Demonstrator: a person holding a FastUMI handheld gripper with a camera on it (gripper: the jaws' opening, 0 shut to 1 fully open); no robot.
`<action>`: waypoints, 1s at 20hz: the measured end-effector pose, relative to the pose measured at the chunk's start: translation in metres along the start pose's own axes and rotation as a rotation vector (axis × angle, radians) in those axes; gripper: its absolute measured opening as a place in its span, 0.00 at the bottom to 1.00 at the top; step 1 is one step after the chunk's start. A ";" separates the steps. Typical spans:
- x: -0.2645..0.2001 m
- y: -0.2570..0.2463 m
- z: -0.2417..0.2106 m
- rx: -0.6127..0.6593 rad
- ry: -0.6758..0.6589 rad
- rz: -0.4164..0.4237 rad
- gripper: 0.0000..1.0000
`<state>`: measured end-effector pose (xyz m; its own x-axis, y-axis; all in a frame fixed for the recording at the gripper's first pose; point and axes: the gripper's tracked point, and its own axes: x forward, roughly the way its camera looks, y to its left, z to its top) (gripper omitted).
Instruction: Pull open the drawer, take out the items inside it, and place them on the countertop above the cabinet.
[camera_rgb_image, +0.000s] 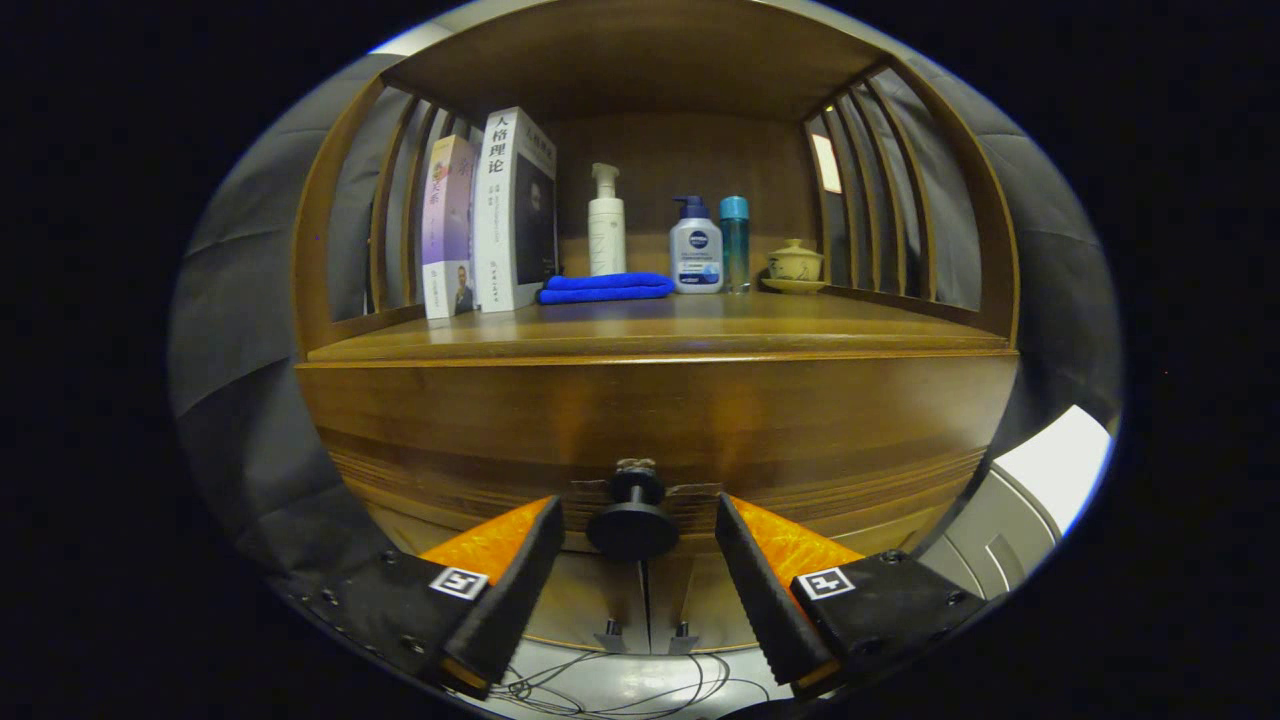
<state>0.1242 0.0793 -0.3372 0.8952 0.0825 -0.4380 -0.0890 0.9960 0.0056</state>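
Observation:
A wooden cabinet fills the scene, with its closed drawer front (655, 420) just below the countertop (680, 325). A dark round knob (633, 522) juts out from the middle of the drawer front. My gripper (636, 525) is open, and the knob sits between the two fingertips with a gap on each side; neither finger touches it. The drawer's inside is hidden.
On the countertop stand two upright books (490, 215), a folded blue cloth (606, 288), a white pump bottle (606, 222), a blue-capped lotion bottle (696, 250), a teal bottle (735, 240) and a small lidded cup (796, 265). Slatted sides and a wooden top enclose the shelf. Cables (620, 685) lie on the floor below.

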 end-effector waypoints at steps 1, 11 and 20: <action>0.001 0.000 0.002 0.001 -0.006 -0.010 0.85; 0.003 -0.002 0.004 -0.016 -0.012 -0.006 0.32; 0.000 -0.002 0.000 0.000 0.001 0.013 0.23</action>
<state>0.1238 0.0775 -0.3375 0.8936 0.0954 -0.4386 -0.1006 0.9949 0.0114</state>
